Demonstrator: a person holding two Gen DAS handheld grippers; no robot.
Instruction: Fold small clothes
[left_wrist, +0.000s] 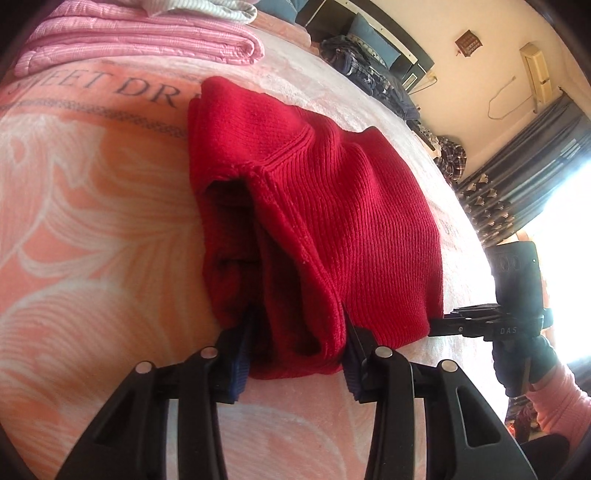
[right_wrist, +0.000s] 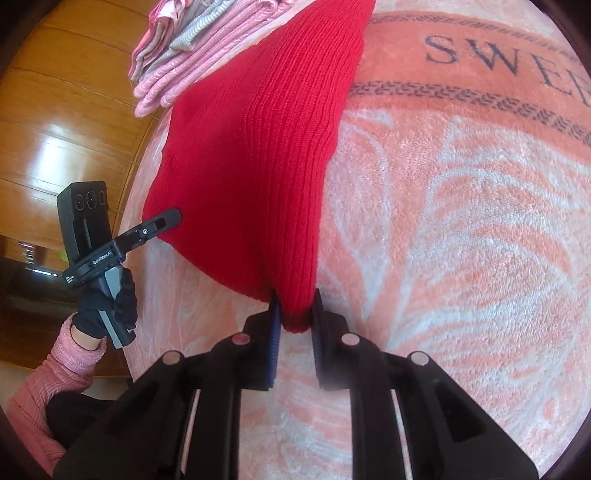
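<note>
A red knit sweater (left_wrist: 332, 192) lies partly folded on a peach blanket (left_wrist: 92, 221) with white leaf patterns and dark lettering. My left gripper (left_wrist: 295, 350) is shut on a thick bunch of the sweater's near edge, the fabric filling the gap between its blue pads. In the right wrist view my right gripper (right_wrist: 297, 328) is shut on a narrow corner of the sweater (right_wrist: 251, 166), which stretches up and away from it. The left gripper (right_wrist: 171, 218) shows there at the sweater's left edge, held by a gloved hand (right_wrist: 107, 306). The right gripper (left_wrist: 437, 322) touches the sweater's right edge in the left wrist view.
A stack of folded pink quilts (left_wrist: 147, 40) lies at the blanket's far end, also seen as the pink stack (right_wrist: 192, 55). Dark checked clothes (left_wrist: 369, 74) are heaped beyond the bed. Wooden cabinet doors (right_wrist: 55, 110) stand past the bed's left edge. Curtains (left_wrist: 517, 173) hang by a bright window.
</note>
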